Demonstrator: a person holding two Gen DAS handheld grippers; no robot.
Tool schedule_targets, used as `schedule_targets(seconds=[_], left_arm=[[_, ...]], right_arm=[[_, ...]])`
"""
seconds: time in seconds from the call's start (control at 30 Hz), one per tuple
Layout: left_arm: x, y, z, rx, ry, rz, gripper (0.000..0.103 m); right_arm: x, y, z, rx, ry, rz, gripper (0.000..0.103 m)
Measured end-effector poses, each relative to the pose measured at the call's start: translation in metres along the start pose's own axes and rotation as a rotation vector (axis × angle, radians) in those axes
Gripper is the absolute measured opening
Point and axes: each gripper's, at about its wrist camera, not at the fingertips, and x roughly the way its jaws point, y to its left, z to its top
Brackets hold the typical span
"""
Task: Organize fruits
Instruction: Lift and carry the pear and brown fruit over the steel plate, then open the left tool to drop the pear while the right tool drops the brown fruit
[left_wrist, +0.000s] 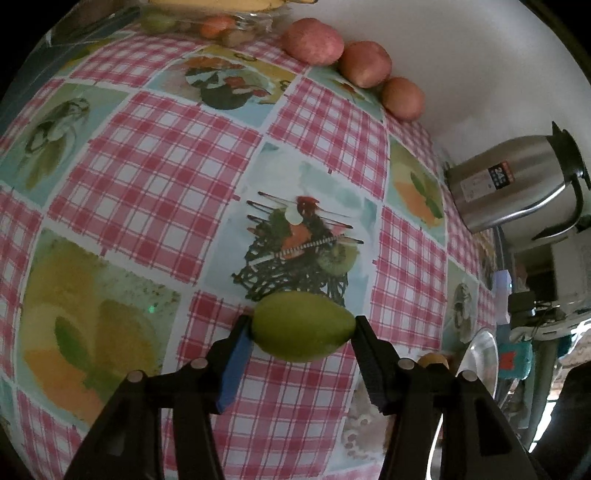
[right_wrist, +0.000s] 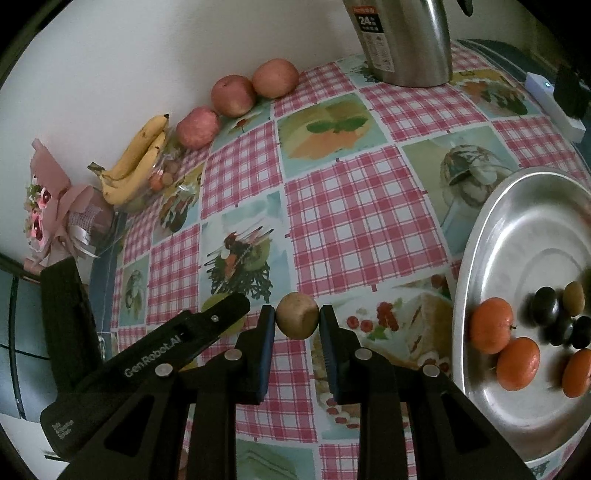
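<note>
While the left gripper (left_wrist: 303, 328) has its fingers apart beside a green mango (left_wrist: 303, 326) lying between them on the table (left_wrist: 155, 177), the right gripper (right_wrist: 297, 320) clamps a brown kiwi (right_wrist: 297, 319) near the steel tray (right_wrist: 480, 258) at the table's right edge.

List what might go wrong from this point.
1. The green mango lies lengthwise between only the tips of the left gripper; its tapered ends could slip out.
2. The right gripper pinches the kiwi at its very tips; it may drop before reaching the steel tray.
</note>
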Motion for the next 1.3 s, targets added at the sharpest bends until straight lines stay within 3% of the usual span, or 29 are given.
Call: schedule_targets(seconds=[0.27,0.67,0.97,1.1,1.3], left_arm=[[-0.031,-0.002,-0.006,0.017,-0.055,0.003,0.057],[-0.059,-0.029,-0.053,0.09,-0.091,-0.002,0.057],[-0.053,-0.069,-0.083,0.181,-0.065,-0.028,0.057],[-0.04,-0.103,-0.1,0.27,-0.021,-0.058,0.058],[-0.017,-0.141,-0.122,0.365,0.055,-0.092,0.058]], right_arm=[[-0.01,0.001,-0.006,-0.009,-0.013,-0.003,0.026],[-0.047,-0.021,-0.032,0.019,-0.055,-0.012,0.026],[-0.071,-0.058,-0.052,0.045,-0.069,-0.087,0.026],[-0.081,-0.091,-0.059,0.09,-0.061,-0.176,0.026],[-0.088,-0.137,-0.07,0.194,-0.023,-0.232,0.026]])
